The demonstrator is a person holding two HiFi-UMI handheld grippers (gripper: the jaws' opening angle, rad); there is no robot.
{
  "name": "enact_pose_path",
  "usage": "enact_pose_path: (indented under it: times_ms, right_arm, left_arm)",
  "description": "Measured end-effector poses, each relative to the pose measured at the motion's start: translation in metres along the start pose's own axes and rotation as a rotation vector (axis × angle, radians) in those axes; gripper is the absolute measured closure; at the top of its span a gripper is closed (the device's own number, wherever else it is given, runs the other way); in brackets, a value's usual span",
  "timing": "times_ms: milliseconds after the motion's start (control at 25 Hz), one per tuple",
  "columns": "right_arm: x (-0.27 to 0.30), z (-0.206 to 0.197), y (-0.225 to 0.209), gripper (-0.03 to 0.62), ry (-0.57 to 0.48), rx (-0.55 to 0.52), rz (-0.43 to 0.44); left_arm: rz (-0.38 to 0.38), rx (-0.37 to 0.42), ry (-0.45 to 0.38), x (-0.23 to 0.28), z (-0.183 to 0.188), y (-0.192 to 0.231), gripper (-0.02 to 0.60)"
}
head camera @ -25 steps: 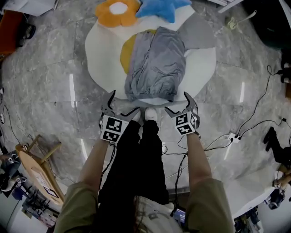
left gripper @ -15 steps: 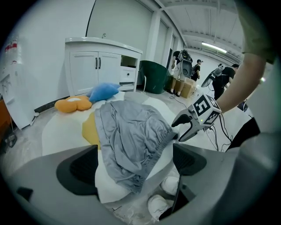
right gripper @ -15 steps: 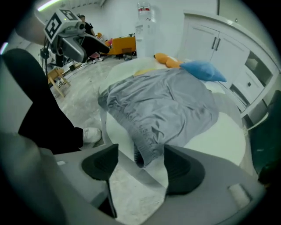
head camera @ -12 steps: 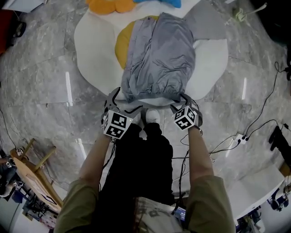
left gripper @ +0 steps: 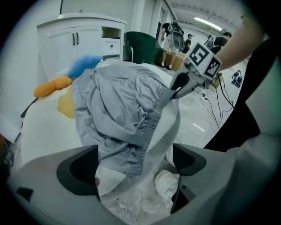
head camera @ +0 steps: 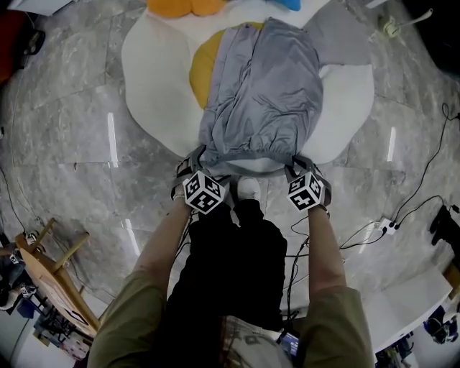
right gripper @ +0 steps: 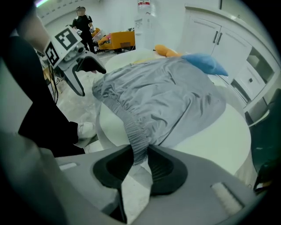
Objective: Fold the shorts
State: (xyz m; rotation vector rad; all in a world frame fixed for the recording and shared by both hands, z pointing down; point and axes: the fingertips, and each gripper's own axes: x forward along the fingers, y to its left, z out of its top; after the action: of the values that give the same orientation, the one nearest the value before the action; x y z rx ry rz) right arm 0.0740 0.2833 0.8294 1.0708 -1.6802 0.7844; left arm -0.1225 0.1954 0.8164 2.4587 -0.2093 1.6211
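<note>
Grey shorts lie crumpled on a white-covered round table, with the elastic waistband at the near edge. My right gripper is at the waistband's right corner. In the right gripper view its jaws have just been closing and now pinch the gathered waistband. My left gripper is at the left corner. Its jaws stand wide open, with the shorts' corner and the table's cloth edge between them, unpinched.
An orange cushion, a blue cushion and a yellow patch lie at the table's far side. My white shoes stand against the table's edge. Cables and a power strip lie on the floor at the right, and a wooden frame at the lower left.
Both grippers have come down and forward to the shorts' near edge. The right jaws went from wide open to closed on the waistband, while the left jaws stayed open.
</note>
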Motion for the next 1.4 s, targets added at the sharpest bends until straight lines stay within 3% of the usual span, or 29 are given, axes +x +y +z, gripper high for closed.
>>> enact_pose_path:
  times_ms: [320, 480, 520, 560, 600, 800, 840, 1080, 1400]
  right_arm:
    - [-0.003, -0.001, -0.002, 0.505, -0.022, 0.006, 0.039]
    - [-0.006, 0.0, -0.006, 0.507, -0.026, 0.012, 0.052]
    - [-0.007, 0.0, -0.007, 0.507, -0.026, 0.021, 0.054]
    - [-0.008, -0.001, -0.008, 0.508, -0.027, 0.032, 0.056]
    - [-0.009, -0.001, -0.008, 0.51, -0.029, 0.045, 0.058]
    - [-0.012, -0.004, -0.008, 0.532, -0.039, 0.08, 0.067]
    - [-0.014, -0.003, -0.008, 0.56, -0.038, 0.083, 0.065]
    - [-0.039, 0.008, -0.008, 0.566, -0.034, 0.121, 0.081]
    - [-0.143, 0.055, -0.017, 0.569, -0.073, 0.193, 0.093]
  left_arm:
    - [0.087, 0.219, 0.103, 0.039, -0.025, 0.0, 0.074]
    - [0.112, 0.244, 0.1, 0.041, -0.025, 0.008, 0.085]
    - [0.135, 0.243, 0.094, 0.038, -0.024, 0.013, 0.118]
    - [0.162, 0.239, 0.089, 0.035, -0.022, 0.018, 0.21]
    - [0.183, 0.232, 0.086, 0.031, -0.021, 0.022, 0.354]
    - [0.195, 0.236, 0.092, 0.024, -0.015, 0.024, 0.512]
    - [0.201, 0.222, 0.08, 0.02, -0.011, 0.026, 0.527]
    - [0.218, 0.068, -0.025, -0.035, 0.019, 0.043, 0.538]
    - [0.211, 0.017, -0.096, -0.151, 0.083, 0.051, 0.54]
